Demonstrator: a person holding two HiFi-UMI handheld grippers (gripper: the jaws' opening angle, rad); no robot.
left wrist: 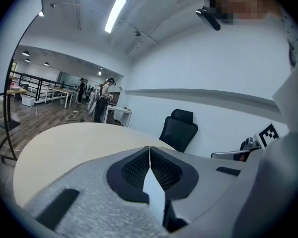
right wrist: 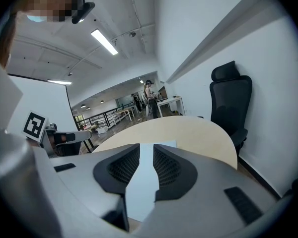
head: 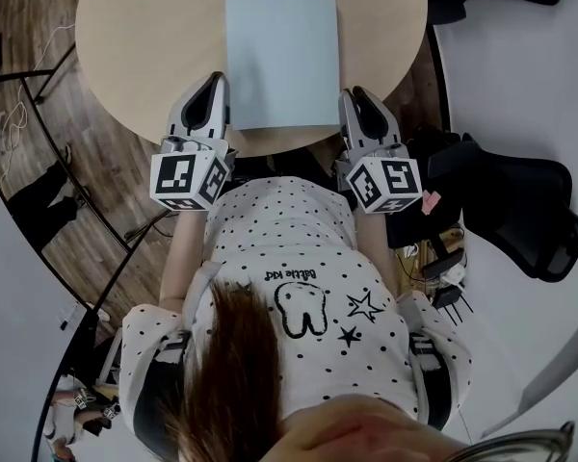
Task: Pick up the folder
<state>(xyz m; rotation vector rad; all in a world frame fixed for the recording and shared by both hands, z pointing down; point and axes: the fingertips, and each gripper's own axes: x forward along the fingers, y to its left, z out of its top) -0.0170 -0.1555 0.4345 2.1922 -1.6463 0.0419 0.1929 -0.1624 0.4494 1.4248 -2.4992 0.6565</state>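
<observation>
Our left gripper [head: 213, 87] has its fingers [left wrist: 136, 165] closed tip to tip. A pale sliver shows in the gap behind the tips, and we cannot tell whether anything is pinched there. In the head view nothing looks lifted.

The folder [head: 281, 61] lies flat on the round table [head: 144, 37]. Its near left corner is just to the right of the left fingertips, and its near right corner is just to the left of the right ones. The sheet runs on ahead of both pairs.

Our right gripper [head: 358, 96] has its pads [right wrist: 124, 165] a narrow way apart, pressing on nothing. The folder shows through the slot, below and ahead of them.

We judge the folder to be light, thin and bendy, so it would likely sag if raised by one corner. Its cover looks smooth, so a shallow pinch may slip. It lies flush with the tabletop, which leaves no room for a lower finger. We would draw it back toward the rim until the near edge overhangs. Then we would take that edge near both corners, one finger above and one below.

It is a plain pale blue rectangle, closed and unmarked. Its long sides run away from the fingers and its near edge sits a little inside the table's rim.
</observation>
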